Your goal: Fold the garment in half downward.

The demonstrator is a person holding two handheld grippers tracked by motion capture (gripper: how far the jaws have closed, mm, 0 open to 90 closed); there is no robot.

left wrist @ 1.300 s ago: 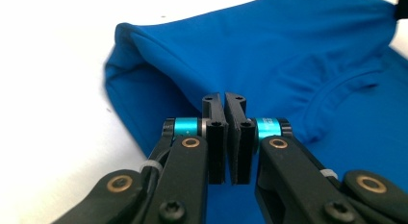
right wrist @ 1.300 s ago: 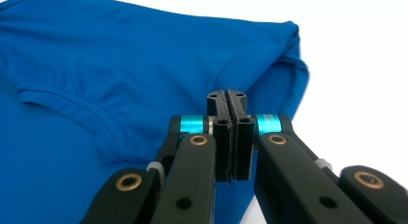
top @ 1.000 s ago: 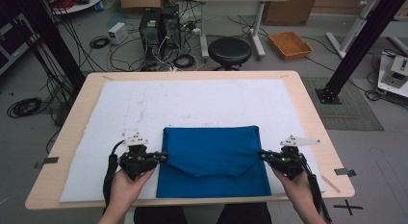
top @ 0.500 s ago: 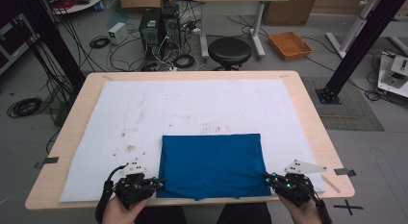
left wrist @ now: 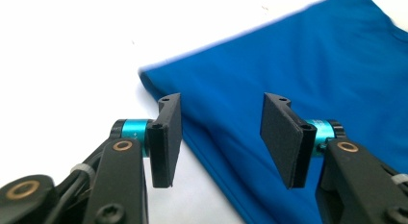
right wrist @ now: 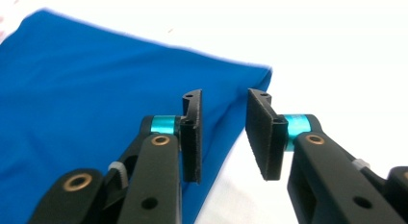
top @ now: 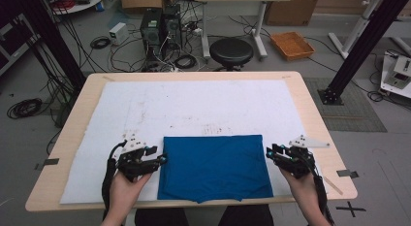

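A folded blue cloth [top: 213, 167] lies flat on the white mat [top: 194, 107] near the table's front edge, its near hem slightly over the mat's front. My left gripper [top: 162, 160] hovers at the cloth's left edge, open, with the blue cloth [left wrist: 298, 70] and its folded edge under the jaws. My right gripper [top: 269, 153] is at the cloth's right edge, also open. In the right gripper view the cloth's [right wrist: 96, 84] right edge runs between the jaws, which hold nothing.
The wooden table [top: 315, 114] has bare margins around the mat. Tape marks [top: 348, 173] sit on its right and left sides. Behind the table stand a black stool [top: 231, 50], computer towers [top: 157, 24], cables and an orange tray [top: 292, 44].
The cloth now lies flat in a single folded rectangle. Both grippers dropped toward the front edge, then came back up beside the cloth's left and right edges, open.
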